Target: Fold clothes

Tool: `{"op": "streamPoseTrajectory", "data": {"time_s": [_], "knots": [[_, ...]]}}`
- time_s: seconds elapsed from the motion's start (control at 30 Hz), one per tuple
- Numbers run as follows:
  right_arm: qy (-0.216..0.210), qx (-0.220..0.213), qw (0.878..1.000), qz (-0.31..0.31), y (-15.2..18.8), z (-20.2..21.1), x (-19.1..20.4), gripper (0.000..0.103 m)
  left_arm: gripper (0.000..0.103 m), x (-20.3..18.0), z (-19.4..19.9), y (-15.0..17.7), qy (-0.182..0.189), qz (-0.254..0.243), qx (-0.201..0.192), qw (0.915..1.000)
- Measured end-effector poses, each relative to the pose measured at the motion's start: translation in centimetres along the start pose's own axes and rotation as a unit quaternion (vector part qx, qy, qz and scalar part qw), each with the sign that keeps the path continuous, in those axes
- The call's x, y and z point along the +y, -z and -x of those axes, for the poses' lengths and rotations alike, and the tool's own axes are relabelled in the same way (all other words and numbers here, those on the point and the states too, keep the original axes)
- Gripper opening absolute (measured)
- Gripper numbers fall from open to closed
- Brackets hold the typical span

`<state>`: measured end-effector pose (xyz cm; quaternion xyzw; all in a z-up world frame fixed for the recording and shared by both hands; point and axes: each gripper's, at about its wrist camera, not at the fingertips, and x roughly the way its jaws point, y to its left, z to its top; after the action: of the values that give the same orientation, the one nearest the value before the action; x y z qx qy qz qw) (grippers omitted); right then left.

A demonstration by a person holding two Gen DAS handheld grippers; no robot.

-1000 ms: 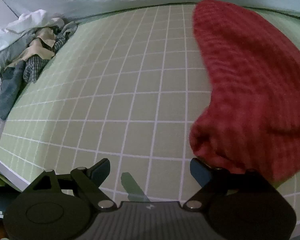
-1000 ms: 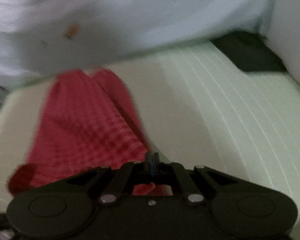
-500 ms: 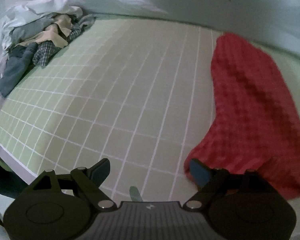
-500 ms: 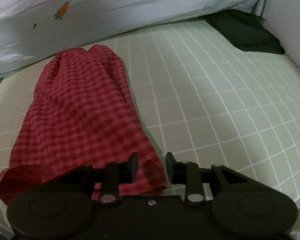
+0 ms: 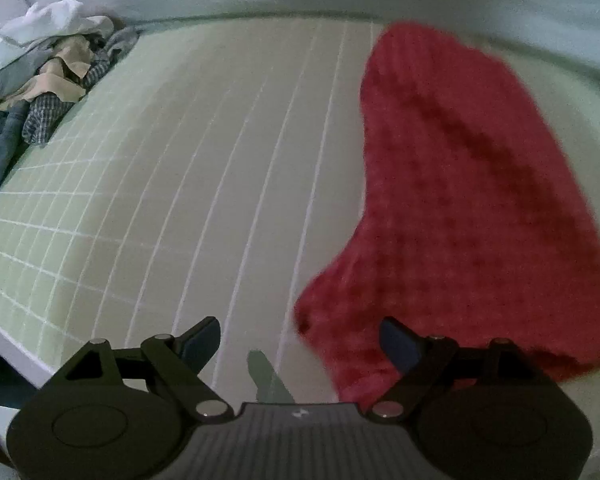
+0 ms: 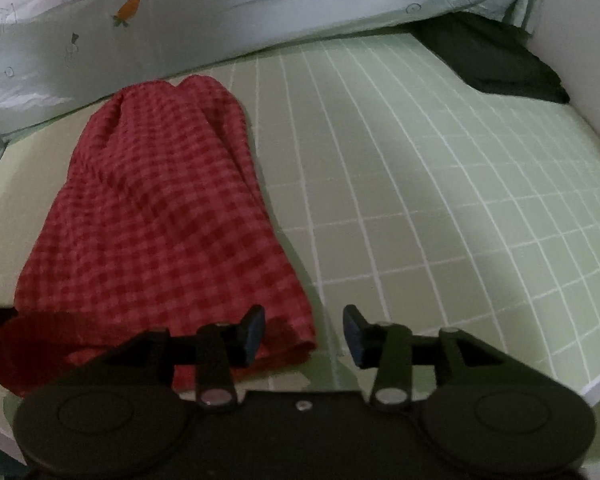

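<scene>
A red checked cloth (image 6: 156,216) lies stretched out on the green gridded mat (image 6: 420,184), its near end bunched at the front edge. It also shows in the left wrist view (image 5: 460,200) on the right. My right gripper (image 6: 304,336) is open and empty, its left finger over the cloth's near right corner. My left gripper (image 5: 300,340) is open and empty at the cloth's near left corner, its right finger over the cloth's edge.
A heap of unfolded clothes (image 5: 40,80) lies at the mat's far left. A dark folded garment (image 6: 488,56) sits at the far right corner. A pale sheet with a carrot print (image 6: 220,4) runs along the back. The mat's front edge (image 6: 580,380) is close.
My right gripper, shut on the cloth's corner a second ago, has opened and let go. The cloth now lies flat. My left gripper has shifted right toward the cloth's near corner.
</scene>
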<state>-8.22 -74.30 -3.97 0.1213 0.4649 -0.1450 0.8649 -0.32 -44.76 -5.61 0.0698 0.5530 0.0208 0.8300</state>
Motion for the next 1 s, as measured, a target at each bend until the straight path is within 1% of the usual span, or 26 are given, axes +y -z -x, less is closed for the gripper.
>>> {"op": "streamPoseTrajectory", "data": {"time_s": [0.1,0.17,0.23,0.33,0.47,0.5,0.57,0.6,0.63,0.67,0.7,0.73,0.77,0.83,0.9,1.0], "knots": [[0.002,0.004,1.000,-0.006,0.3,-0.1,-0.3,0.046,0.087,0.5,-0.6,1.2,-0.014,-0.010,0.019,0.9997],[0.003,0.007,1.000,-0.009,0.3,-0.2,-0.4,0.047,0.087,1.0,-0.9,1.6,-0.012,-0.001,0.033,0.9994],[0.004,0.007,1.000,-0.012,0.2,-0.3,-0.3,0.049,0.087,1.4,-0.9,1.5,-0.006,0.005,0.039,0.9992],[0.005,0.007,1.000,-0.016,-0.1,-0.3,-0.1,0.054,0.087,1.3,-0.4,0.9,-0.004,-0.005,0.032,0.9995],[0.003,0.000,1.000,-0.016,-1.0,-0.3,0.5,0.059,0.087,1.5,0.8,-0.6,0.014,0.001,0.009,0.9999],[0.002,-0.002,1.000,-0.016,-1.3,-0.3,0.7,0.061,0.087,1.6,1.0,-1.0,0.017,0.003,0.004,0.9998],[0.003,-0.009,1.000,-0.018,-2.2,-0.4,1.3,0.071,0.087,1.9,1.3,-2.1,0.016,0.006,-0.005,0.9998],[0.004,-0.015,1.000,-0.020,-2.8,-0.5,1.6,0.080,0.087,2.0,1.3,-2.6,0.013,0.007,-0.008,0.9999],[0.006,-0.025,0.999,-0.019,-3.4,-0.5,2.0,0.086,0.087,1.9,1.2,-3.4,0.011,0.011,-0.011,0.9998],[0.007,-0.037,0.999,-0.017,-3.9,-0.6,2.3,0.087,0.088,1.7,1.1,-4.2,0.011,0.015,-0.014,0.9997],[0.005,-0.050,0.999,-0.009,-4.6,-0.7,2.8,0.091,0.088,1.5,0.9,-5.0,0.012,0.020,-0.016,0.9996],[0.003,-0.063,0.998,0.002,-5.3,-0.8,3.3,0.100,0.088,1.4,0.5,-5.9,0.013,0.024,-0.020,0.9994],[0.001,-0.076,0.997,0.013,-6.1,-1.0,3.8,0.103,0.089,1.2,0.2,-6.8,0.015,0.027,-0.023,0.9992],[-0.004,-0.101,0.994,0.034,-7.7,-1.4,4.9,0.103,0.090,-0.2,-0.6,-8.8,0.013,0.030,-0.027,0.9991],[-0.006,-0.113,0.992,0.047,-9.5,-2.1,5.9,0.103,0.090,-1.0,-1.3,-10.5,0.013,0.027,-0.031,0.9991],[-0.018,-0.133,0.989,0.057,-12.0,-3.2,7.0,0.103,0.092,-2.1,-2.4,-13.2,0.022,0.025,-0.040,0.9987]]}}
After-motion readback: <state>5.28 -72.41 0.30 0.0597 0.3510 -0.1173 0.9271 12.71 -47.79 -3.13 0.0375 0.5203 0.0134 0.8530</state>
